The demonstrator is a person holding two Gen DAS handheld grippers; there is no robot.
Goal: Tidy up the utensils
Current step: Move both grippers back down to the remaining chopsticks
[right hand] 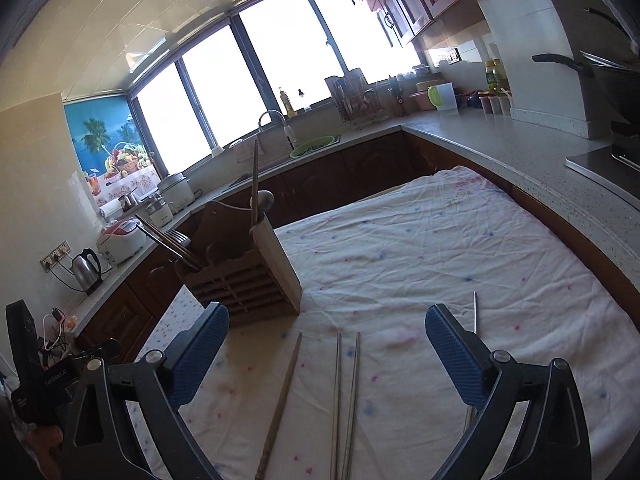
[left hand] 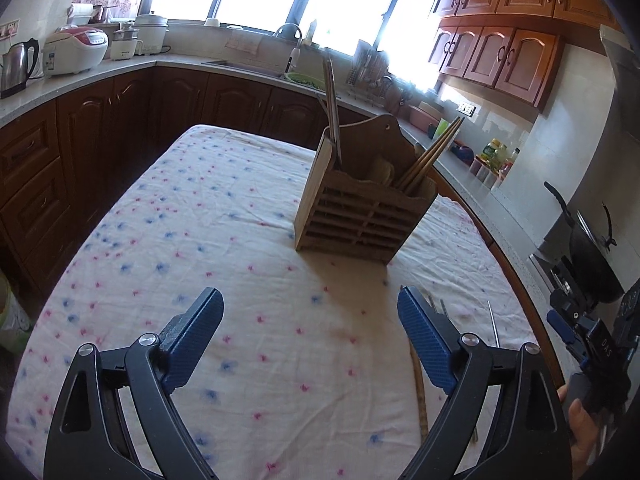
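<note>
Currently, left view: the left gripper (left hand: 310, 312) is released and empty above the table (left hand: 240, 240), one wooden holder (left hand: 360, 204) standing mid-table; right view: the right gripper (right hand: 326, 328) is released, empty, above one wooden stick (right hand: 282, 396) and two metal chopsticks (right hand: 346, 400) near the table's front edge.

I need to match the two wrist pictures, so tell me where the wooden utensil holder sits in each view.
Left wrist view: the wooden utensil holder stands right of centre, beyond the open left gripper.
Right wrist view: the holder stands left of centre, just past the left finger of the open right gripper.
Shared landmark: the sink faucet under the window.
</note>
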